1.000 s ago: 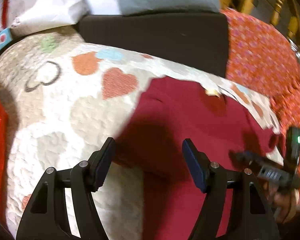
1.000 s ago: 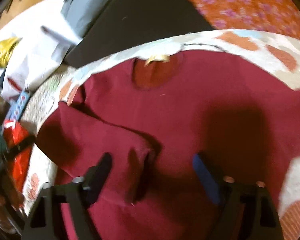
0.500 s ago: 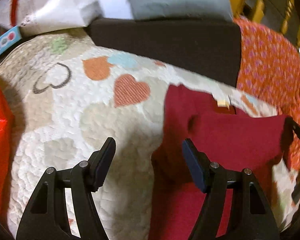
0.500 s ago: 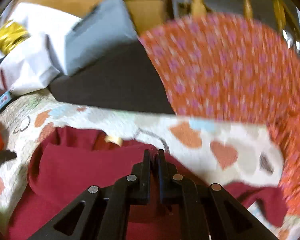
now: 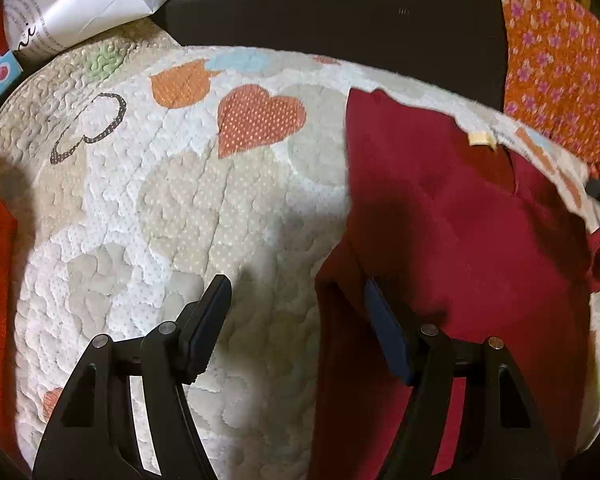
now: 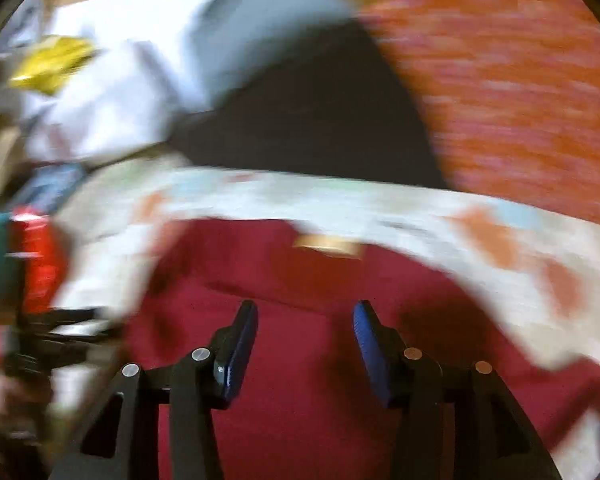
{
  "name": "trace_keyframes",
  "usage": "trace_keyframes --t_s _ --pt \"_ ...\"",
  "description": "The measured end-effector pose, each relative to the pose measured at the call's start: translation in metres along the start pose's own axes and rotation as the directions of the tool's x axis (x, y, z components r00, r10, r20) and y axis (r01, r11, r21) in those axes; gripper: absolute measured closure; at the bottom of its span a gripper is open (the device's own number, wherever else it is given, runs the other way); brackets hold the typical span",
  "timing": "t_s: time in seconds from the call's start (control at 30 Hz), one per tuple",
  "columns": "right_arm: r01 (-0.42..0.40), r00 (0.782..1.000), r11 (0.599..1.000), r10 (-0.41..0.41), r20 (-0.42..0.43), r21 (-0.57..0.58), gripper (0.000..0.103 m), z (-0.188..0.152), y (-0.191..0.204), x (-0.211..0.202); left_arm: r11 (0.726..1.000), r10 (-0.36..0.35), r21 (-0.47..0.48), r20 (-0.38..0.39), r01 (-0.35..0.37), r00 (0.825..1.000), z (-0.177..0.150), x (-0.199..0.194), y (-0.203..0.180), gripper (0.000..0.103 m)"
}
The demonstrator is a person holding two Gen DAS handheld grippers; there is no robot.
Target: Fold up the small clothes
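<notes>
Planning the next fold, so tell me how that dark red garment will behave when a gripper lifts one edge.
The dark red garment is probably floppy: it lies flat on the quilt with a soft folded edge. It likely drapes and sags from one pinch. It looks thin and light, and could slide or bunch on the quilt.

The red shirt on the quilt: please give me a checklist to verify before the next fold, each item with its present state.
1. Red shirt lies on the heart quilt: ok.
2. Left side already folded over the body: ok, straight edge visible.
3. Collar tag in sight as a centre mark: ok.
4. Left gripper free of cloth: ok, jaws open over the shirt's left edge.
5. Right gripper free of cloth: ok, jaws opening, nothing between them.
6. Right sleeve lies flat: cannot tell, right wrist view is blurred.
</notes>
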State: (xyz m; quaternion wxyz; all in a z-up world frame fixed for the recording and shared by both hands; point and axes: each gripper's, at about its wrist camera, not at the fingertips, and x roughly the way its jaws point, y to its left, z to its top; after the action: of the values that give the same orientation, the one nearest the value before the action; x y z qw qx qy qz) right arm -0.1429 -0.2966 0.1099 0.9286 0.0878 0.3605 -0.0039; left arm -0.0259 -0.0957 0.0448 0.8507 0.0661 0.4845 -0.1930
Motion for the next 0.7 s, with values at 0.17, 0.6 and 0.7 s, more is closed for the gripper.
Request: trace_keyframes --t_s 0.17,0.6,0.7 --pt "-0.142 0.988 0.979 0.131 -0.085 -0.143 0.055 0.028 0.076 0.07 1.0 0.005 -0.012 -0.028 -0.006 1.0 0.0 0.008 0.004 0.034" --pt "-0.176 0.971 0.955 0.128 -0.202 -0.239 0.1 0.049 0.112 0.162 0.997 -0.021 -0.073 -0.032 0.019 0.999 0.011 0.004 0.016 0.034" --pt "-0.165 0.981 0.959 0.137 -0.134 -0.23 0.1 0.067 0.117 0.157 0.997 -0.015 -0.079 -0.03 0.012 0.999 0.011 0.004 0.017 0.034"
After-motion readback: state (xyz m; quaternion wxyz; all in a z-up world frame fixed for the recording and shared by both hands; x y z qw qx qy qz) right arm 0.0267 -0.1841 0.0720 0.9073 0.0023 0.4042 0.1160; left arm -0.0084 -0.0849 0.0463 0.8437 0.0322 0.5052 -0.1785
